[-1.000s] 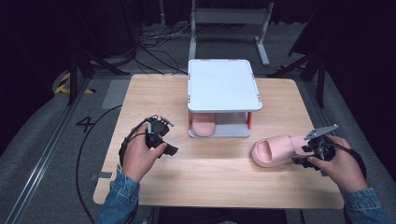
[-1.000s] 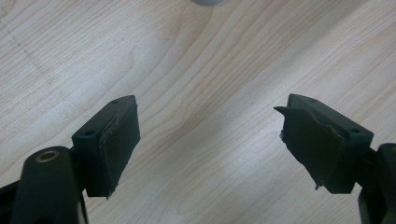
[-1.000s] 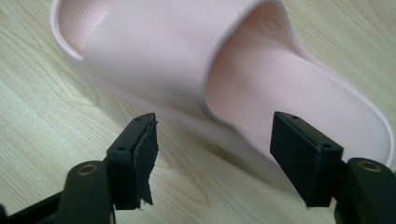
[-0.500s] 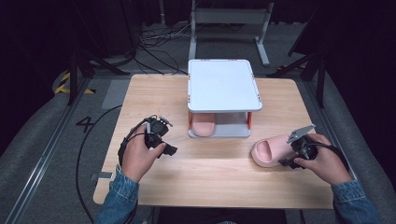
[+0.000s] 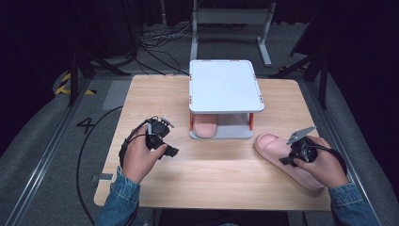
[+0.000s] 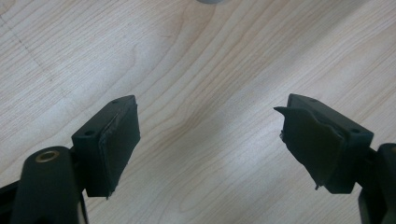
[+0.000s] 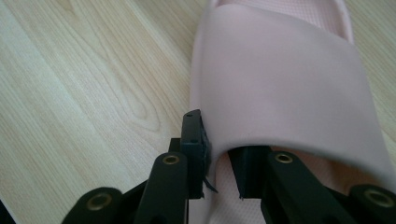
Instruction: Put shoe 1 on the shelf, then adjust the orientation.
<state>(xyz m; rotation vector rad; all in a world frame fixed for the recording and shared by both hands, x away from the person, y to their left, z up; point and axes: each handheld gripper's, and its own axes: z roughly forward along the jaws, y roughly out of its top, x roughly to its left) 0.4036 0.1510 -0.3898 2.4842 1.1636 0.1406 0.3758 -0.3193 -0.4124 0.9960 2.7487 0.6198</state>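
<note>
Closing in from the table's right edge, the right gripper (image 5: 292,151) has slid along the pink slipper (image 5: 282,155) since the earlier frames, and its jaws have just been narrowing onto the slipper's strap. Up close, the right gripper view shows one black jaw outside the strap's edge (image 7: 280,93) and the other tucked beneath it, the two drawn close with the soft band between them, so the grip looks made or all but made. That slipper lies flat on the wooden table (image 5: 216,183), near its right side and just in front of the white two-tier rack (image 5: 225,87). At the near left, the left gripper (image 5: 160,136) hovers over bare wood with its jaws spread wide and nothing between them. Farther back, a second pink slipper (image 5: 205,126) already sits on the rack's lower shelf. My judgement is that the pair is being stowed, and the next move is a lift toward that shelf.
</note>
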